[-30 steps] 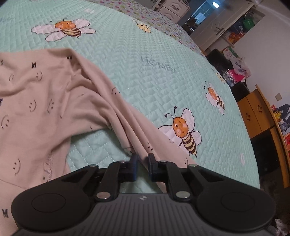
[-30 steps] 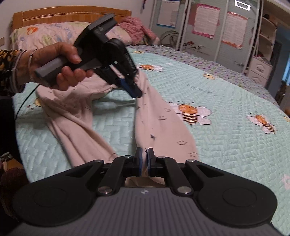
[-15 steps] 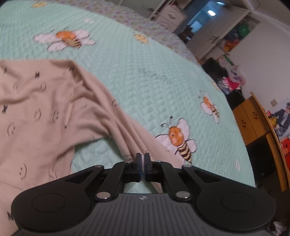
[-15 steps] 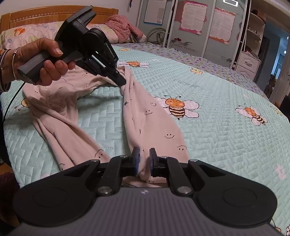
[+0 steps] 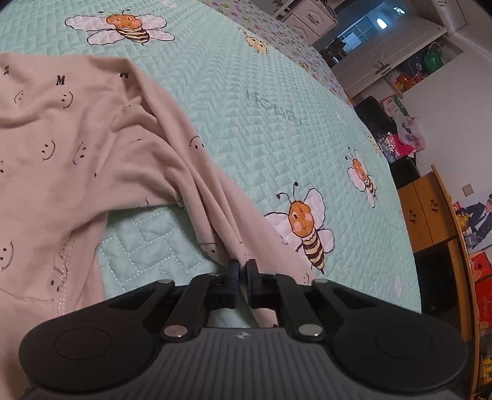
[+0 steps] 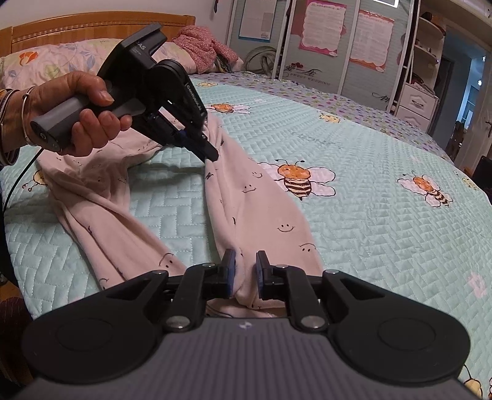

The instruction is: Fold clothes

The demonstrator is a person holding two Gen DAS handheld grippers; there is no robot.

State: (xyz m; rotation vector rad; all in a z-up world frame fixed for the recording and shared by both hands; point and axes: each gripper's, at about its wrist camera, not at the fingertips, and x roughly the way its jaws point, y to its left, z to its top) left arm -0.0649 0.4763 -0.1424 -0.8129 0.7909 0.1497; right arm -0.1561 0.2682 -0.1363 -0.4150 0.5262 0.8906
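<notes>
A pair of pale pink cotton trousers printed with small black smiley faces (image 6: 246, 197) lies spread, legs apart and rumpled, on a mint-green quilted bedspread with embroidered bees (image 6: 369, 221), whose right and far stretches are bare up to the bed's edge. The left gripper (image 6: 212, 154), held in a person's hand (image 6: 83, 114), has its jaws clenched on gathered folds of the right-hand leg, high near the crotch; the fabric bunches into soft pleats there. The right gripper (image 6: 244, 270) sits at that leg's near cuff, jaws released, the hem lying loose between them. A wooden headboard (image 6: 92, 26) and a floral pillow (image 6: 55, 61) stand at the far left.
</notes>
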